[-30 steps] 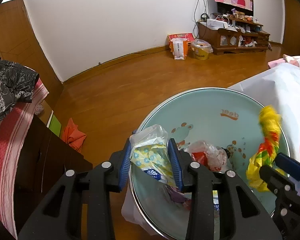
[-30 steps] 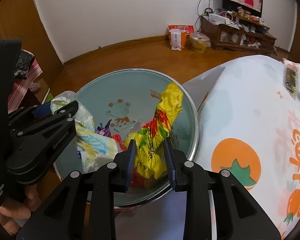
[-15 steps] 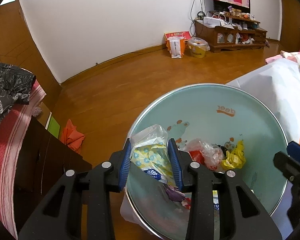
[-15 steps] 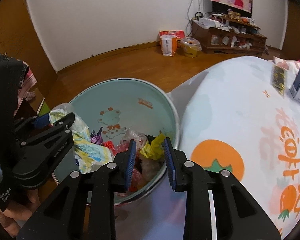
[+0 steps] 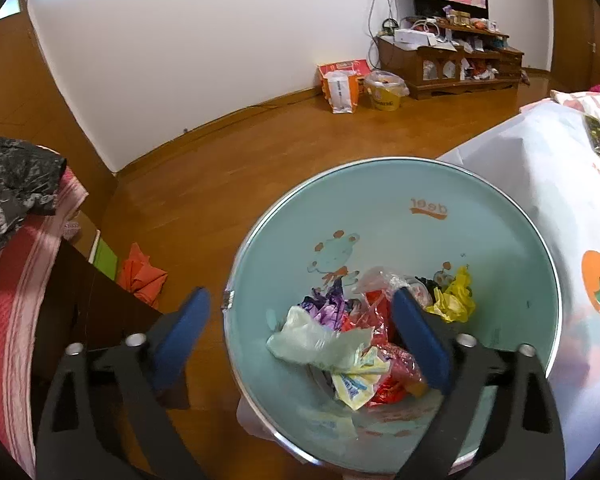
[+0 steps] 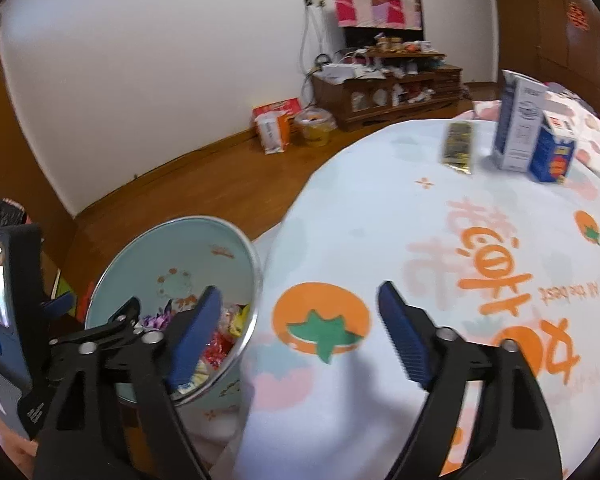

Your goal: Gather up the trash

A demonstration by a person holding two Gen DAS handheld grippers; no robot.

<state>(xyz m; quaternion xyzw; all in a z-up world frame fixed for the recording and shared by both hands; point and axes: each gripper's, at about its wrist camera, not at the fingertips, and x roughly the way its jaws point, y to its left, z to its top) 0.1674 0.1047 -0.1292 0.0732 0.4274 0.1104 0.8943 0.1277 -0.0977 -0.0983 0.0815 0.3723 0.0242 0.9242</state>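
The pale teal bin with a metal rim stands beside the table, with crumpled wrappers at its bottom. My left gripper hangs over its near rim. Its jaws are opening wide with nothing between the pads. Below it in the bin lie the pale green and yellow tissue packet and, further right, the yellow wrapper. My right gripper is above the table edge over the tomato-print cloth, its jaws opening and empty. The bin is to its left. A dark wrapper lies far across the table.
A tall white-and-blue carton and a small blue carton stand at the table's far side. A dark cabinet with a striped red cloth is left of the bin. Bags sit by the far wall.
The left gripper opened and the tissue packet fell into the bin. The right gripper dropped the yellow wrapper into the bin, swung right over the table and opened.
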